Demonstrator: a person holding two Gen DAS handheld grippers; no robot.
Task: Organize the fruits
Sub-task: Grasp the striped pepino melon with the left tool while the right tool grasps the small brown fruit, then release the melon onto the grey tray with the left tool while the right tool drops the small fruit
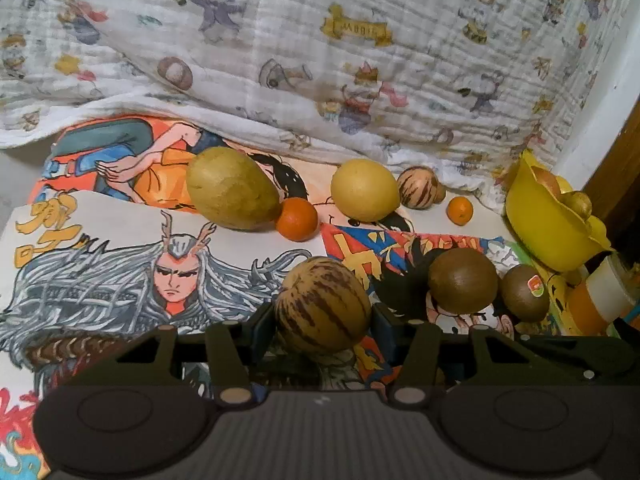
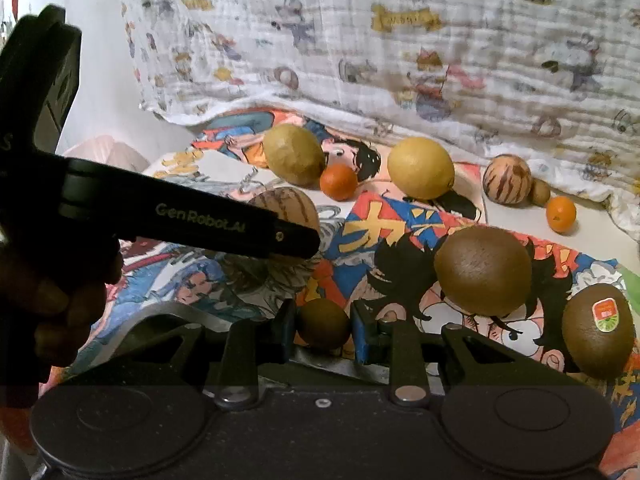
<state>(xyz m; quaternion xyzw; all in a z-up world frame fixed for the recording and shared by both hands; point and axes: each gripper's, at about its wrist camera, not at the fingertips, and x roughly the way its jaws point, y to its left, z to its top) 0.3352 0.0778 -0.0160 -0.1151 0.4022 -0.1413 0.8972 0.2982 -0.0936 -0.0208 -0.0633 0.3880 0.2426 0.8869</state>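
My left gripper is shut on a striped tan melon; the right wrist view shows that melon behind the left gripper's black body. My right gripper is shut on a small brown-green fruit. On the cartoon-print table lie a green mango, an orange, a yellow lemon, a second striped melon, a small orange, a large kiwi and a stickered kiwi. They also show in the right wrist view: large kiwi, stickered kiwi.
A yellow bowl holding some fruit stands at the right edge, beside an orange-and-white cylinder. A patterned white cloth hangs behind the table. My hand holds the left gripper at the left of the right wrist view.
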